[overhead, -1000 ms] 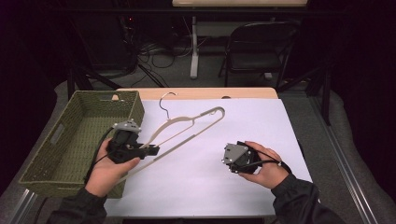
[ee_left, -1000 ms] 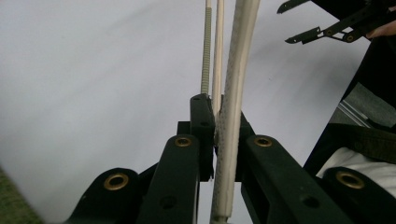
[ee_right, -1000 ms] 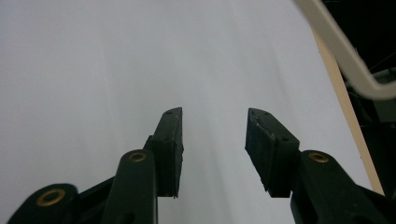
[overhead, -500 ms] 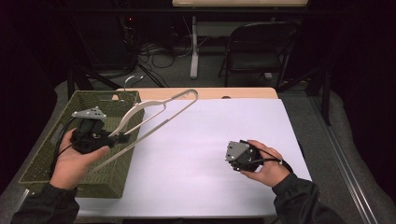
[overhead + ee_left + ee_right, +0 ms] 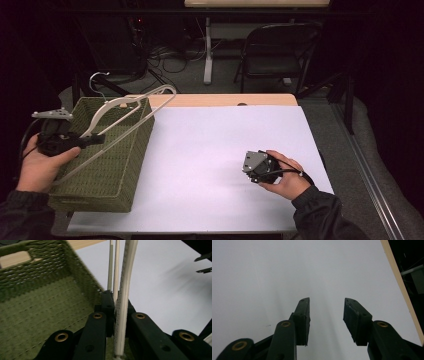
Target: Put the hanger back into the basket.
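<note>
Since a second ago the left hand-held gripper (image 5: 85,142) has swung from the white sheet out to the left, and it now hangs over the green woven basket (image 5: 127,172), carrying the clothes hanger (image 5: 117,104) along with it. The right one hasn't really budged.

Closest to me, the person's dark sleeves come in from the near edge of the table (image 5: 220,100). The right hand (image 5: 285,175) rests on the white sheet (image 5: 210,165), and the right hand-held gripper (image 5: 326,315) is released, jaws standing apart with nothing but white sheet between them.

Over on the left side, the left hand (image 5: 40,167) holds its gripper above the basket's near-left part. In the left gripper view the jaws are clenched tight on one cream arm of the hanger (image 5: 123,305), which runs straight up between the pads, with the thinner bottom bar just beside it. So the hanger is off the table, held in the air, slanting up and away across the basket, its far end sticking out past the basket's far right corner. The metal hook (image 5: 96,79) curls up beyond the basket's far rim.

Further back, past the wooden table edge, a folding chair (image 5: 272,52) stands on the floor in the dark, along with some cables (image 5: 165,52).
</note>
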### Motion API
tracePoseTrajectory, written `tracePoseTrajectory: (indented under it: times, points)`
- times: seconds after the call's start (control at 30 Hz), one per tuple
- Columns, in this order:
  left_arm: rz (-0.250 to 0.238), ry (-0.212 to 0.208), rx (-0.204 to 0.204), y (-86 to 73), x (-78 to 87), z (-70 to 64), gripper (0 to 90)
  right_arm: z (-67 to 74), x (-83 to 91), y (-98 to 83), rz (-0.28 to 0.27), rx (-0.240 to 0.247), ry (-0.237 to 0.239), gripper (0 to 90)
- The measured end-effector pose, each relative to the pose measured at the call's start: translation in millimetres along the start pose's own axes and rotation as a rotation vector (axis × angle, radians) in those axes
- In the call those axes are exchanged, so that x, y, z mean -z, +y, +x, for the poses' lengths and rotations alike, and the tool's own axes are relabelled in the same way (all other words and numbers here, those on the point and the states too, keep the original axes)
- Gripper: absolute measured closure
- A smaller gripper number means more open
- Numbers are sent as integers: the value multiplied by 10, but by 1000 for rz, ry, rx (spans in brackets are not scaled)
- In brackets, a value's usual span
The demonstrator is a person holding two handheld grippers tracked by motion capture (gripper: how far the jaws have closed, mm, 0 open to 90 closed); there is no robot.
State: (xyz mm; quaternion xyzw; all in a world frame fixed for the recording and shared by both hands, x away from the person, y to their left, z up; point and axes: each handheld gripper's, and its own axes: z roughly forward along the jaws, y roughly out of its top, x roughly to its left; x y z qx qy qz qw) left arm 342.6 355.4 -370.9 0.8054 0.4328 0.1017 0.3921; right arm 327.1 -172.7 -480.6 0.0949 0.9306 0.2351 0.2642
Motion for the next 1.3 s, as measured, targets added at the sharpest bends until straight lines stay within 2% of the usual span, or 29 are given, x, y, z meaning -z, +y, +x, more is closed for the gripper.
tracePoseTrajectory:
  times: [0.03,0.07,0.1,0.13,0.23,0.3,0.4,0.43,0.5,0.57,0.7,0.73,0.83,0.87,0.9,0.97,1.07,1.13,1.17,1.2,1.27,1.3]
  points:
    - [0,0,0,0,0,0,870,5,-12,-5,-15,-6,-8,567]
    - [-3,7,10,-51,56,117,870,4,-14,-6,-14,-5,-9,567]
    - [-3,7,10,-51,56,117,870,4,-14,-6,-14,-5,-9,567]
    - [-1,22,15,-103,96,227,870,-2,-21,-4,-9,-3,-8,568]
    - [17,45,19,-188,140,401,870,5,-37,-6,-6,-13,-10,568]
    - [17,51,30,-238,155,507,870,-2,-46,-2,-3,0,-11,568]
    - [15,62,36,-281,162,594,870,1,-58,0,-4,-2,-9,568]
    - [11,57,46,-325,159,675,870,8,-65,5,7,-5,-9,568]
    - [19,53,61,-372,133,744,869,11,-78,5,-3,-5,-9,568]
    - [26,55,63,-388,118,763,869,11,-80,5,-1,-6,-7,568]
    - [10,51,82,-463,72,844,869,11,-89,0,1,-6,-7,569]
    - [22,66,89,-499,52,889,869,8,-71,4,23,-4,-5,569]
    - [41,60,100,-551,25,942,869,11,-82,-5,-2,-8,-9,569]
    - [55,49,107,-607,-18,983,869,-2,-54,3,39,1,10,569]
    - [58,42,111,-639,-53,1002,869,6,-82,-11,-1,-5,-7,569]
    - [67,34,130,-686,-115,1029,868,0,-77,-8,20,-4,-1,569]
    - [97,30,160,-753,-229,1063,866,8,-100,-5,-1,-7,-7,569]
    - [145,82,161,-775,-295,1058,858,12,-102,2,-1,-3,-6,568]
    - [145,82,161,-775,-295,1058,843,12,-101,2,0,-1,-5,568]
    - [134,148,173,-772,-298,1042,746,10,-101,-1,0,-1,-6,568]
    - [79,179,197,-768,-243,1038,597,8,-92,-11,2,-15,-9,566]
    - [57,234,189,-767,-193,1028,557,-10,-78,-9,14,-2,-1,563]
